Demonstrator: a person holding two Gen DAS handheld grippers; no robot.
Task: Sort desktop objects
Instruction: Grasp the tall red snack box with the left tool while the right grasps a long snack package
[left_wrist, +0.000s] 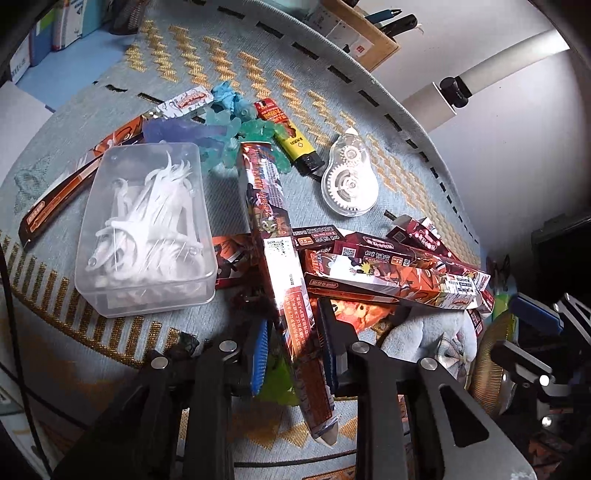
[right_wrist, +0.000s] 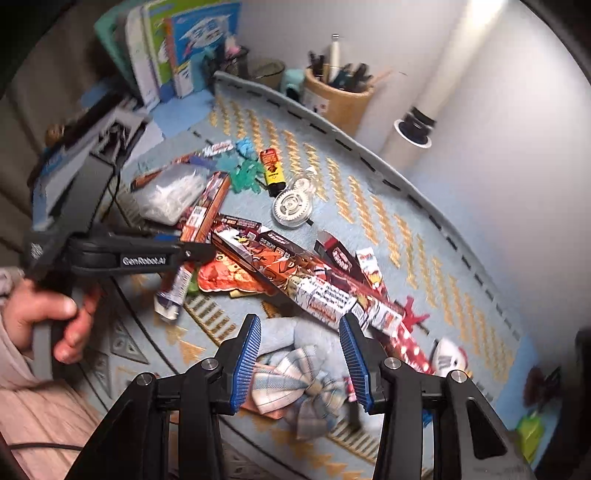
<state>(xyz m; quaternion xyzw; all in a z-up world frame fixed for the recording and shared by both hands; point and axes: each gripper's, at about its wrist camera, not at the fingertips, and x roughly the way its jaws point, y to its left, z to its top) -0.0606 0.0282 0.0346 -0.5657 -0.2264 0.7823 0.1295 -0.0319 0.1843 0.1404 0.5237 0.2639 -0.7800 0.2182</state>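
Desk mat: floss picks in clear box

We see a pale blue-grey mat patterned with gold zigzags and edged with black dashes. At centre left in the left wrist view lies a clear plastic box of white floss picks. Above it are translucent teal and blue figurines, beside a red and yellow lighter with a black end. The long pen box is red, orange and white with cartoon print. In the right wrist view, lower centre, a plaid bow shows blue, cream and pink checks; the gripper pads are ribbed blue.
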